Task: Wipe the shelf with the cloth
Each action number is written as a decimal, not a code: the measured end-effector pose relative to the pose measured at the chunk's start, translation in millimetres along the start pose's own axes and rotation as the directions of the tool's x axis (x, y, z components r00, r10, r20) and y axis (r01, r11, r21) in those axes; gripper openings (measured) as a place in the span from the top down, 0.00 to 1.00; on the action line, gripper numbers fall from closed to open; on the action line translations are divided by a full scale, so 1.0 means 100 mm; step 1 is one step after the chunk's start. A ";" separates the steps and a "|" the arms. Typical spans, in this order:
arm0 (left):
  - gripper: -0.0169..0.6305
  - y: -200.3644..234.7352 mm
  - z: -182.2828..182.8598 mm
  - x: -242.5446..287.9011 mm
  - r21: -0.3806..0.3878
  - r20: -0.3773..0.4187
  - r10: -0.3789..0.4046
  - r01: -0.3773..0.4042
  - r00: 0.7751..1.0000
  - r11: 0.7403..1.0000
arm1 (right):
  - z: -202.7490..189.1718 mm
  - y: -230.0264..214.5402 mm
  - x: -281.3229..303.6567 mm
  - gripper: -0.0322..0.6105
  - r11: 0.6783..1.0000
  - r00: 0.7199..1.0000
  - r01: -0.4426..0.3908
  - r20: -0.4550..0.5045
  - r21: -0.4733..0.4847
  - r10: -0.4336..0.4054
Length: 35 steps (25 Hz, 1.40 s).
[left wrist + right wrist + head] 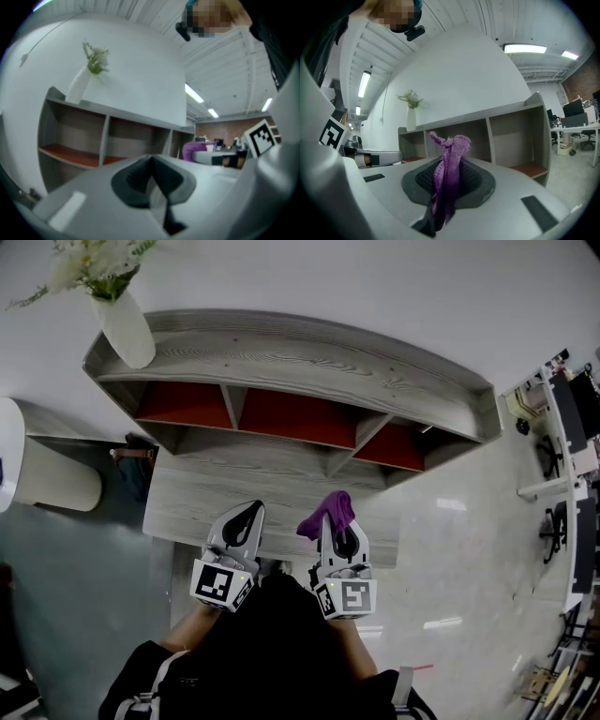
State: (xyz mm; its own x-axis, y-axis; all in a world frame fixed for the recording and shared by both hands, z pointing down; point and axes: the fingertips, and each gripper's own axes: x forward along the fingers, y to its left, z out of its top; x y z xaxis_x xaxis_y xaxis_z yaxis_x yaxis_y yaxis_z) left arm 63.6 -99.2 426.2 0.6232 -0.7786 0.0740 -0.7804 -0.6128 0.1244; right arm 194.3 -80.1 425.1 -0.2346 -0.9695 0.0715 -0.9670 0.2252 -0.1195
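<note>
1. Shelf (309,367): grey wood grain, spanning the upper middle of the head view. Three open compartments with red floors.
2. White vase (127,329) holding flowers (94,263) stands on the shelf top, upper left of frame.
3. Left gripper (249,512), lower centre-left: jaws pressed together, nothing between them.
4. Right gripper (341,538), lower centre, just beside the left one: jaws clamped on the purple cloth (328,512).
5. Cloth is bunched and sticks up past the jaw tips. In the right gripper view the shelf compartments lie beyond it.
</note>
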 end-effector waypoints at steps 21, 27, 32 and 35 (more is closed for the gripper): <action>0.97 0.49 0.01 0.82 -0.027 -0.014 -0.094 0.094 0.995 0.995 | -0.16 -0.55 1.06 0.87 0.985 0.984 0.162 -0.069 -0.054 -0.166; 0.97 0.51 -0.04 1.00 -0.036 -0.031 -0.114 0.113 0.993 0.993 | -0.26 -0.76 1.23 0.87 0.978 0.973 0.202 -0.100 -0.062 -0.207; 0.97 0.55 -0.06 1.12 -0.044 -0.037 -0.120 0.118 0.992 0.992 | -0.34 -0.91 1.33 0.87 0.971 0.964 0.229 -0.125 -0.064 -0.236; 0.97 0.58 -0.08 1.18 -0.049 -0.044 -0.120 0.117 0.992 0.992 | -0.41 -0.99 1.39 0.87 0.966 0.955 0.248 -0.150 -0.069 -0.256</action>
State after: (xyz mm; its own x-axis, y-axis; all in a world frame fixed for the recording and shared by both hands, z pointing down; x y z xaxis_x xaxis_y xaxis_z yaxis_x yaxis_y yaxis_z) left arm 92.5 -225.1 450.2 0.7137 -0.6930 0.1021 -0.6984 -0.6927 0.1801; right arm 253.3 -233.2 487.9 0.0086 -0.9689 0.2475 -0.9994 -0.0163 -0.0290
